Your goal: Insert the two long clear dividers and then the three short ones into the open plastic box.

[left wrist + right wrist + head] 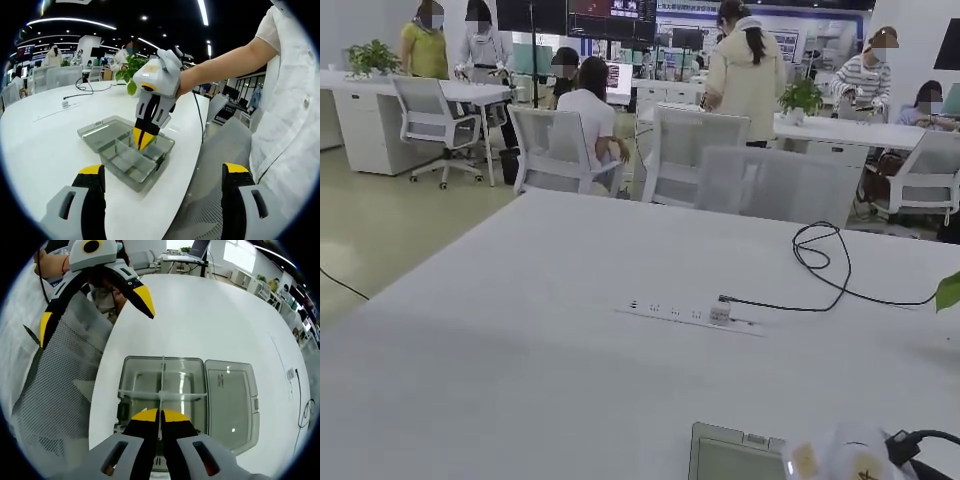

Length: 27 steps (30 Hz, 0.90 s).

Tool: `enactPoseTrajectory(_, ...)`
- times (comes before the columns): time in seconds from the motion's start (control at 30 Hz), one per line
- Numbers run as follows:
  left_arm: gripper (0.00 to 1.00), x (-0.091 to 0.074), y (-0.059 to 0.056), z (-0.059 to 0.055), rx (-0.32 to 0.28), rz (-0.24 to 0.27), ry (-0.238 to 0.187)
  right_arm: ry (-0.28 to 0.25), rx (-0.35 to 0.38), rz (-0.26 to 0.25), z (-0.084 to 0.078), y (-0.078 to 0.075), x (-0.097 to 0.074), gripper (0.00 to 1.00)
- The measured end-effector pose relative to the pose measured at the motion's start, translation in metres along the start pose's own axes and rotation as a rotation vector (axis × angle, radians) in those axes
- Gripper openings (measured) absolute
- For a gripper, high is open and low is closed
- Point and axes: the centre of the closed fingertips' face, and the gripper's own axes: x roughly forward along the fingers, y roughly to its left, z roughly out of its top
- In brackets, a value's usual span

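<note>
Box [145, 359], at tabletop [210, 315] near edge, is carrying one crosswise divider [137, 393]; right gripper [160, 415] is pinching a lengthwise divider [163, 377] into it, left gripper [95, 310] is hanging agape, more seemingly outstanding.

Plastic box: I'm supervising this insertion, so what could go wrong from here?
The box sits near the table edge, and the left gripper is open, off it: pressing could slide it. The right gripper pinches a clear divider that crosses a second divider; misaligned, it may bow or jam.
</note>
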Motion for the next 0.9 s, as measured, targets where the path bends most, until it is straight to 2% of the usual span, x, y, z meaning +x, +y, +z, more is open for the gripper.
enactPoseTrajectory(0.37,1.0,-0.001,0.0,0.0,0.002,0.001,0.0,-0.079,0.072,-0.041,0.004,-0.004,-0.023,0.14)
enactPoseTrajectory(0.53,1.0,-0.002,0.001,0.0,0.002,0.004,0.003,-0.125,0.116,-0.064,0.002,-0.004,-0.038,0.22)
enactPoseTrajectory(0.9,1.0,-0.002,0.001,0.001,0.006,0.007,0.004,-0.184,0.166,-0.101,-0.007,0.002,-0.063,0.37)
